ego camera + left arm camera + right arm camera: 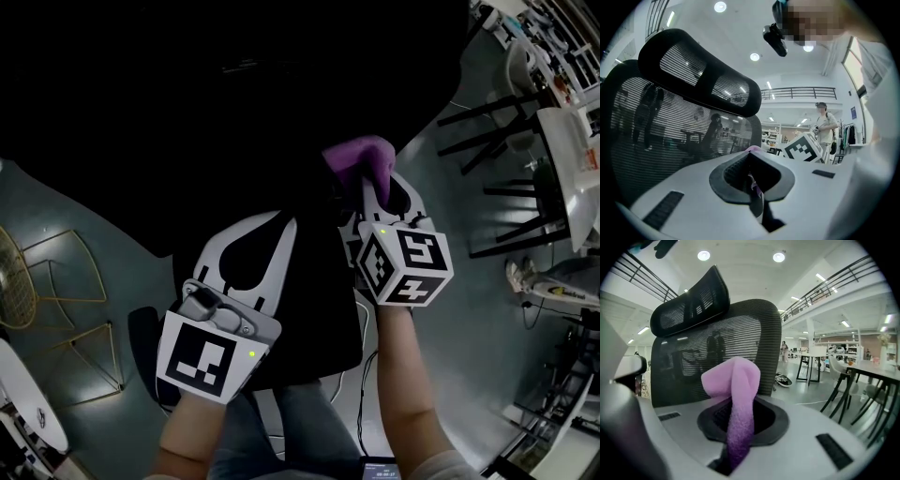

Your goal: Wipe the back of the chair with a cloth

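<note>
Where the right gripper (737, 425) shuts its fingers (710, 423), a purple cloth (733, 390) is pinched between them. The cloth stands up out of the fingers and folds over above the tips. It lies low before the mesh chair back (740, 329), toward that back's right edge and below the headrest (689, 305); contact with the mesh cannot be confirmed. The left gripper (752, 180) points at the same chair back, its fingers (727, 180) drawn together with only a thin seam between them. It sits just beside the right gripper.
</note>
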The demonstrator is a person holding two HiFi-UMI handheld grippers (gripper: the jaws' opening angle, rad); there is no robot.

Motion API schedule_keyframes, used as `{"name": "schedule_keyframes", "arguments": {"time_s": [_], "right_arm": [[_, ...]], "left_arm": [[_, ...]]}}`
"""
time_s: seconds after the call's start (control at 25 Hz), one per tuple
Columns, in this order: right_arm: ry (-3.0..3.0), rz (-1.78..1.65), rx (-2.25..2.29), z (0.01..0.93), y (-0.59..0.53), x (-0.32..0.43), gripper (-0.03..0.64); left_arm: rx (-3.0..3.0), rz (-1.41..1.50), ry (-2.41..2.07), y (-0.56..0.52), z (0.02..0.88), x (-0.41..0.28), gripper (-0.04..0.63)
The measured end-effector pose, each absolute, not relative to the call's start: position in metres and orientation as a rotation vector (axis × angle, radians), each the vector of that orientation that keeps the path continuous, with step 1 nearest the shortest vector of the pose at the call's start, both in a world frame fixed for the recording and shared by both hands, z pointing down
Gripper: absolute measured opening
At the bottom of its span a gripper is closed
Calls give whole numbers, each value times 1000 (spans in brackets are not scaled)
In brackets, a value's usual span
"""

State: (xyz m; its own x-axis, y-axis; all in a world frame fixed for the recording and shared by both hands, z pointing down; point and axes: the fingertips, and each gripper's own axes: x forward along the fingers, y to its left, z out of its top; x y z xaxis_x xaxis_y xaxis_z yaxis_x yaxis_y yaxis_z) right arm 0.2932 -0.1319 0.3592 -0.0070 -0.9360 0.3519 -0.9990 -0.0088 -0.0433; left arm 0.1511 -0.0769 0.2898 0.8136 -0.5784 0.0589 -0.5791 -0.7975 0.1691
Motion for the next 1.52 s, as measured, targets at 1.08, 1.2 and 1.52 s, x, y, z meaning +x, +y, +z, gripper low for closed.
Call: {"name": "schedule_keyframes", "arguments": {"time_s": [1.08,1.2,1.52], "right_arm": [[-1981,449,2052,397,-111,316,52],[-1966,437,2055,396,-111,316,52],[-1955,395,2041,397,-115,296,52]], "left_arm": [[2809,57,-868,-72,314,174,12],[2800,46,-896,-74,314,169,12],[2791,45,-951,-76,318,145,12]]}}
